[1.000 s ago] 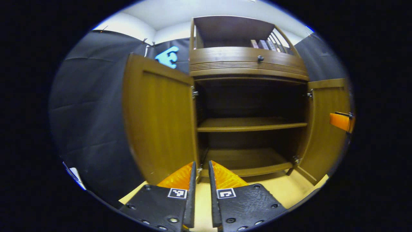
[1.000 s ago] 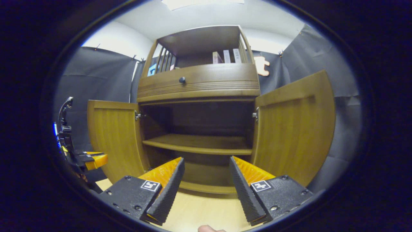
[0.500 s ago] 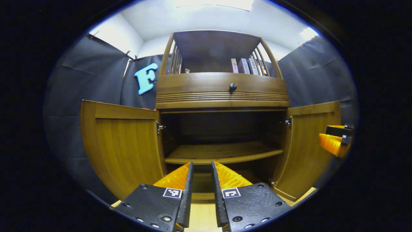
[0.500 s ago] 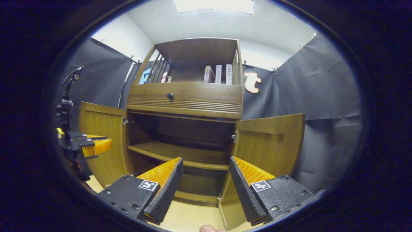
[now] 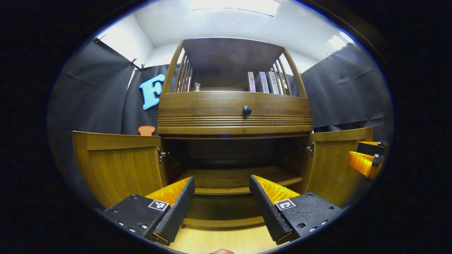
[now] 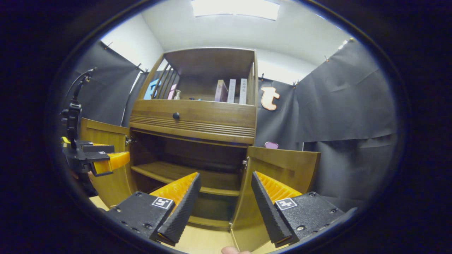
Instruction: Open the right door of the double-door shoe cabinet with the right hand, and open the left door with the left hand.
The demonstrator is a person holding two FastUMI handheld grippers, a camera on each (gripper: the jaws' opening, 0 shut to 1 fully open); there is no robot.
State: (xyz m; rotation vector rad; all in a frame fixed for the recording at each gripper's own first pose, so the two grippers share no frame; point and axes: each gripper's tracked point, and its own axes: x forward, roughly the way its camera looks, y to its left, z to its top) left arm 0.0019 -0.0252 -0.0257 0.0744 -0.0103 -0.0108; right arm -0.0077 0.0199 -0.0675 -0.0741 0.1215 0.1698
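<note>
Pale wood floor [image 5: 219,241] lies nearest, under both tongs. Left tongs [image 5: 221,201] hang spread and empty before the cabinet [image 5: 235,113]; right tongs [image 6: 226,199] likewise, spread, pinching nothing, in front of its right half. Just beyond, the left door [image 5: 120,165] stands swung wide to the cabinet's left, the right door [image 6: 279,176] wide to its right, baring the inner shelf [image 5: 240,181]. Above it sits a drawer knob [image 5: 247,110], books [image 5: 261,82] higher. Both openings look done; I judge nothing is left.

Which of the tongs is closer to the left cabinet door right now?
Left. The left tongs hang open just in front of the left door; the right tongs face the right door, across the cabinet opening.
</note>
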